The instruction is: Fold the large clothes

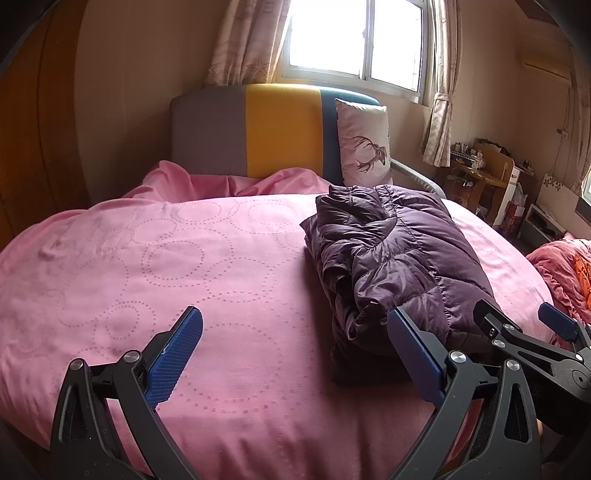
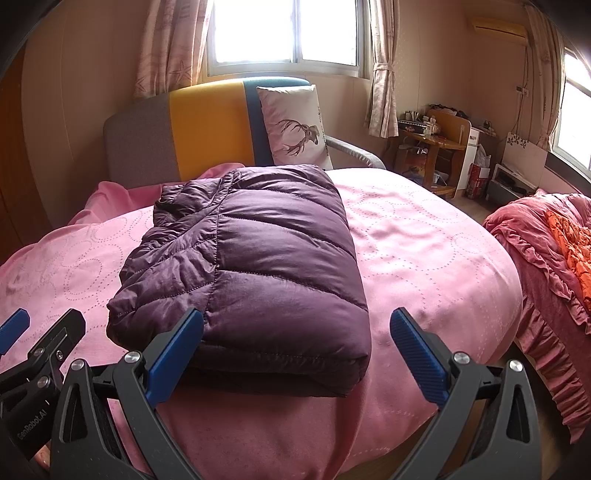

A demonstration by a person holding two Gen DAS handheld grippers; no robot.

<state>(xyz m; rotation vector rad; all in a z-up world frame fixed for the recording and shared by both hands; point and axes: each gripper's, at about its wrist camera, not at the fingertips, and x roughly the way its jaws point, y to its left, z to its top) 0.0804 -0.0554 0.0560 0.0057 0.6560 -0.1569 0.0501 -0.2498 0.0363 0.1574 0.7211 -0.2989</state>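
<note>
Purple quilted jacket (image 2: 251,258) lies folded on the pink bed (image 2: 424,240), nearer its foot than the headboard (image 2: 207,125). Left claw (image 1: 295,354) and right claw (image 2: 295,354) gape, seemingly touching nothing.

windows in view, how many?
2. One window sits behind the headboard, between the curtains. A second window is at the right edge of the right wrist view, cut off by the frame. Others may lie out of view.

Folded purple jacket (image 2: 255,258) lies on pink bed (image 2: 424,251).
</note>
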